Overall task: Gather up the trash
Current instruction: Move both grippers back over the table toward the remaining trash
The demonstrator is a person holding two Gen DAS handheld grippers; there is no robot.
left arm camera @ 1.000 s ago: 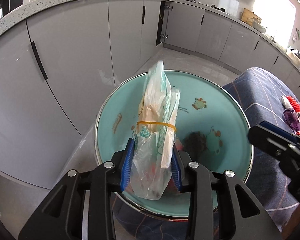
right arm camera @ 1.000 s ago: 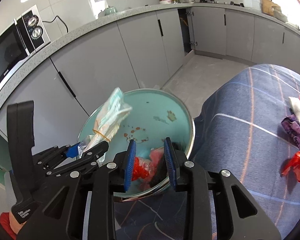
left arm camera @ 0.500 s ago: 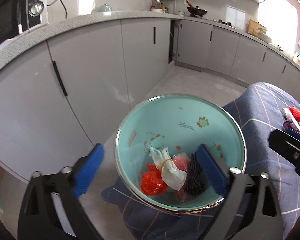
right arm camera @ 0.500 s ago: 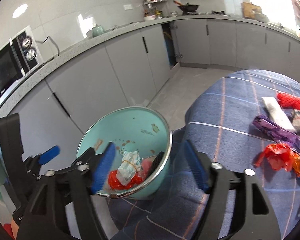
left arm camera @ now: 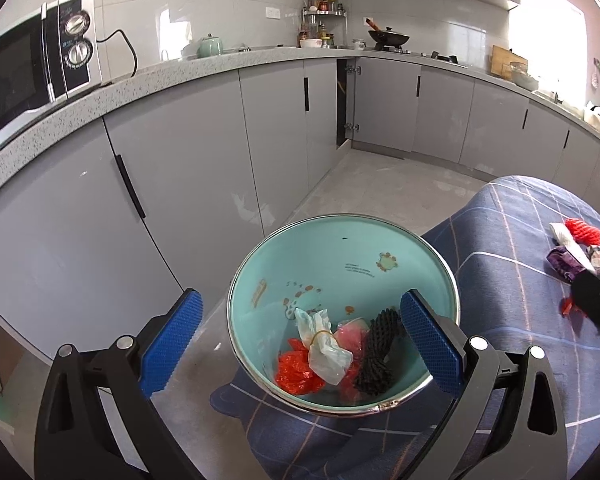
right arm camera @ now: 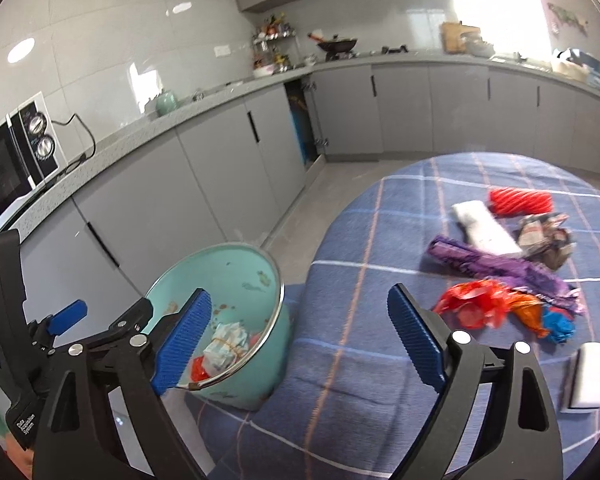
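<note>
The left gripper (left arm camera: 300, 336), a second ago clamped on a clear plastic bag bound by a yellow rubber band (left arm camera: 325, 350), now stands with its jaws wide apart and empty. The bag lies in the pale turquoise enamel bin (left arm camera: 380, 240), on red plastic scraps (left arm camera: 296, 374) and beside a black foam net (left arm camera: 378, 354). The bin appears smaller and lower in the left wrist view than before. The right gripper (right arm camera: 300, 332), earlier nearly closed over the bin, is opening with nothing between its jaws; its view now faces further right, over the blue checked tablecloth (right arm camera: 360, 380) and more of the loose wrappers (right arm camera: 500, 272).
</note>
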